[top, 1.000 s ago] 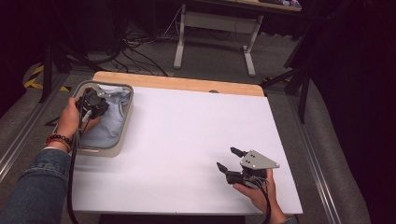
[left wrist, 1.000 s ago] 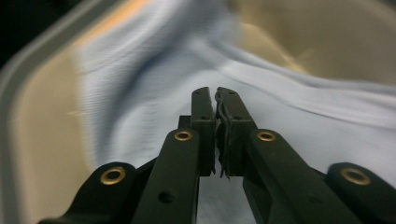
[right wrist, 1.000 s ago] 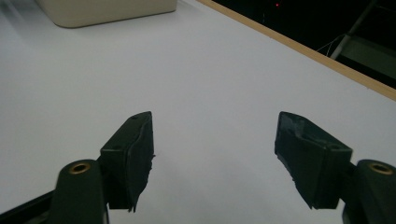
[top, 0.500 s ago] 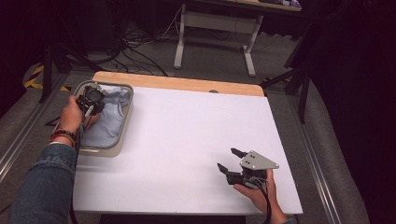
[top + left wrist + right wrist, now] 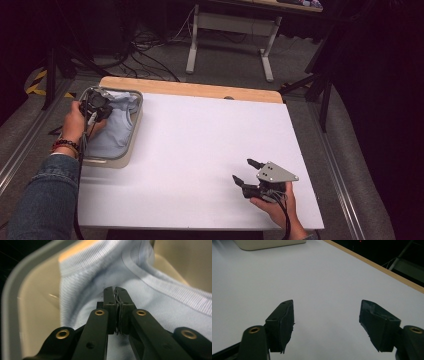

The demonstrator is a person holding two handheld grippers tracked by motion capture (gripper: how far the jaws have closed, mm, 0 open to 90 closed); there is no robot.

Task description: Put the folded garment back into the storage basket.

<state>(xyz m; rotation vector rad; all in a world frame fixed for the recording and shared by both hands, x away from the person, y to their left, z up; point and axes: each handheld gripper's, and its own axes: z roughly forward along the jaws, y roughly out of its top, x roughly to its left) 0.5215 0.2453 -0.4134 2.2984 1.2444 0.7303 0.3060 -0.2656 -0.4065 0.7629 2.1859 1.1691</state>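
Broad white tabletop (image 5: 200, 150) lies bare between the hands; left gripper (image 5: 117, 296), jaws clamped on pale blue ribbed cloth (image 5: 160, 292), sits inside the beige rectangular plastic tub (image 5: 127, 145) at the tabletop's left edge; right gripper (image 5: 244, 171), jaws apart, rests near the front edge.

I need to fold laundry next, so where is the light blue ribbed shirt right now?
The light blue ribbed shirt lies inside the grey-rimmed beige plastic bin at the table's far left in the high view, with the left hand-held gripper over it.
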